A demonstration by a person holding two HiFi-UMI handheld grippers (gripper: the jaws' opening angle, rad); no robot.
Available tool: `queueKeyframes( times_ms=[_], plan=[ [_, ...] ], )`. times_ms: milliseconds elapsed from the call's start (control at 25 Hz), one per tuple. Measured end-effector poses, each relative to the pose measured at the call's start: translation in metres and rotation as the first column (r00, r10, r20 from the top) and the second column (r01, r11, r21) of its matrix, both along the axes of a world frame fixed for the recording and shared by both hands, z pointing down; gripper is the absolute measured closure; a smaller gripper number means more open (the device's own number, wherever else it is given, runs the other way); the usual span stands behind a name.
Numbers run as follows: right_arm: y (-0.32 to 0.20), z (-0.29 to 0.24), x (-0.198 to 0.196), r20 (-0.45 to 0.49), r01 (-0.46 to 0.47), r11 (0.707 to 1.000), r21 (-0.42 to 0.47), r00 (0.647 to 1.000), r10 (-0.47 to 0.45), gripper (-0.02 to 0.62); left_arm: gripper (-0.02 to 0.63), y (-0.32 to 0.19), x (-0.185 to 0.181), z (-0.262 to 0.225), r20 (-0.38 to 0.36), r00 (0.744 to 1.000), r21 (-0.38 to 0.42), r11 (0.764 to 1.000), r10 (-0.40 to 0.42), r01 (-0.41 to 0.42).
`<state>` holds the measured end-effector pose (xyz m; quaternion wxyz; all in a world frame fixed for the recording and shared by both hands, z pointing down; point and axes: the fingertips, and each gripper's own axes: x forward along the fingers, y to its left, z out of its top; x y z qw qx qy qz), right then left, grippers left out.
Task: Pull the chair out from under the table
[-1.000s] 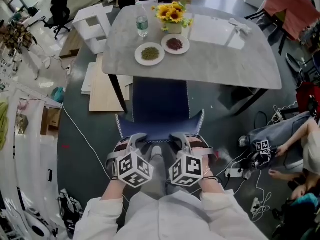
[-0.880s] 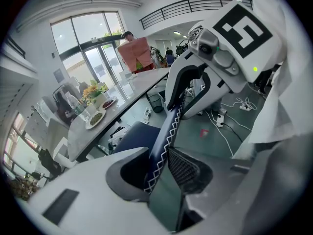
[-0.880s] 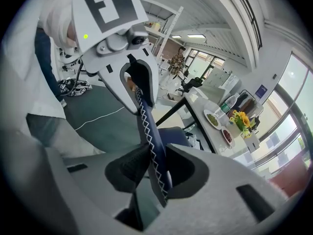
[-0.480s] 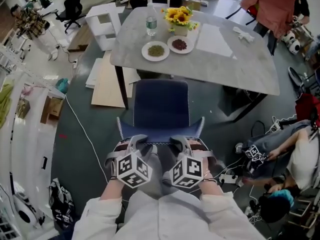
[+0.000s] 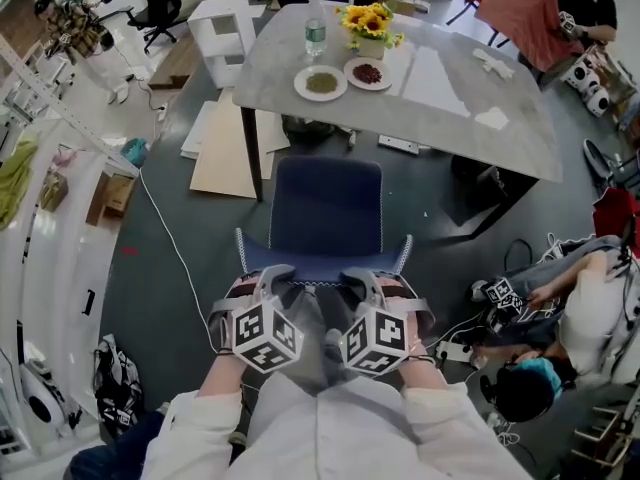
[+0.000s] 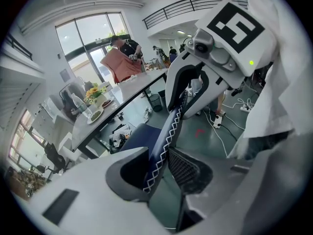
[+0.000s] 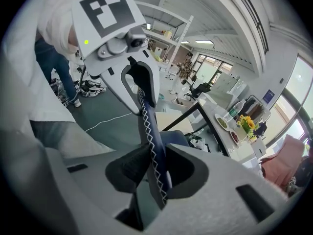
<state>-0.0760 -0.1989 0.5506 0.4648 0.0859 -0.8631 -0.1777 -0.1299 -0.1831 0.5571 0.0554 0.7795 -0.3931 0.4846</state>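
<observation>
The blue chair (image 5: 326, 208) stands in front of the grey table (image 5: 430, 93), its seat out from under the tabletop. I hold its backrest top edge (image 5: 322, 264), which has white zigzag stitching, with both grippers. My left gripper (image 5: 281, 281) is shut on the edge's left part, and the stitched edge (image 6: 165, 143) runs between its pads. My right gripper (image 5: 360, 281) is shut on the right part, with the stitched edge (image 7: 150, 141) pinched in its jaws. In each gripper view the other gripper grips the same edge farther along.
On the table stand a water bottle (image 5: 315, 36), sunflowers (image 5: 368, 18) and two plates (image 5: 321, 83). Wooden boards (image 5: 225, 153) lie on the floor to the left of the table. A person (image 5: 580, 308) sits on the floor at the right among cables and a power strip (image 5: 455, 348).
The chair has slid back toward me, away from the table; its seat now shows whole in front of the tabletop. Both grippers keep their hold on the backrest.
</observation>
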Motion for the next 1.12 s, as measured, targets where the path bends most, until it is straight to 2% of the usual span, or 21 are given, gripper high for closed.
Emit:
queueKeyframes(
  times_ms=[520, 800, 1120],
  plan=[
    [0.066, 0.002, 0.013, -0.035, -0.018, 0.999, -0.036, 0.999, 0.017, 0.509, 0.479, 0.062, 0.013, 0.001, -0.002, 0.999, -0.019, 0.999, 0.040, -0.040],
    [0.103, 0.002, 0.014, -0.057, -0.080, 0.995, -0.060, 0.995, 0.076, 0.511, 0.479, 0.097, 0.014, 0.001, -0.012, 0.995, -0.049, 0.993, 0.102, -0.103],
    [0.135, 0.003, 0.021, -0.082, -0.157, 0.986, -0.049, 0.985, 0.153, 0.509, 0.485, 0.130, 0.020, -0.001, -0.042, 0.982, -0.051, 0.981, 0.184, -0.186]
  ],
)
